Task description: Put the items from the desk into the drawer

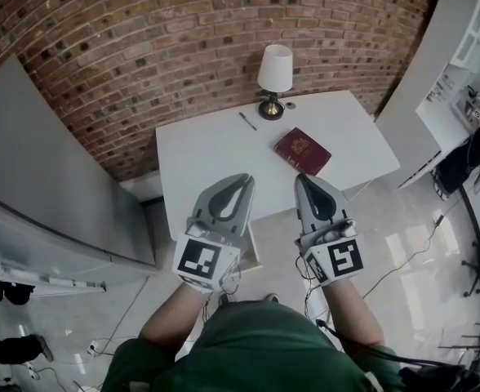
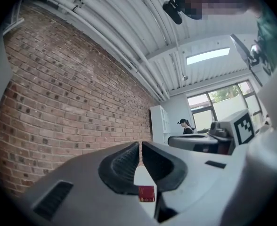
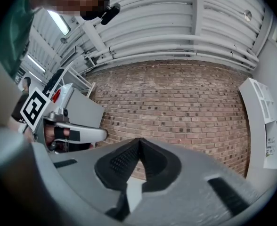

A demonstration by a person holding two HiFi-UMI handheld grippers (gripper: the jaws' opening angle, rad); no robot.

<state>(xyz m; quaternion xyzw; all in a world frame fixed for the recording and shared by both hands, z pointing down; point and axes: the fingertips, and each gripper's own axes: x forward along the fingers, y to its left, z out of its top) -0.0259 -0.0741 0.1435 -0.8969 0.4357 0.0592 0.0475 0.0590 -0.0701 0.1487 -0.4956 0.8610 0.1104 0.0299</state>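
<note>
A dark red book (image 1: 303,150) lies on the white desk (image 1: 207,149) toward its right side. A thin pen (image 1: 247,121) rests farther back, near the lamp. My left gripper (image 1: 246,178) hovers over the desk's front edge, shut and holding nothing. My right gripper (image 1: 300,178) is beside it, just in front of the book, also shut and empty. Through the left gripper's (image 2: 141,145) closed jaws the red book (image 2: 146,193) shows small below. The right gripper (image 3: 138,141) view shows only desk surface and the brick wall beyond its tips. No drawer front is visible; it is hidden under the grippers.
A white-shaded table lamp (image 1: 273,78) on a brass base stands at the desk's back edge against the brick wall (image 1: 183,39). A grey partition (image 1: 44,178) is at the left, white shelving (image 1: 460,72) at the right. Cables lie on the tiled floor (image 1: 403,243).
</note>
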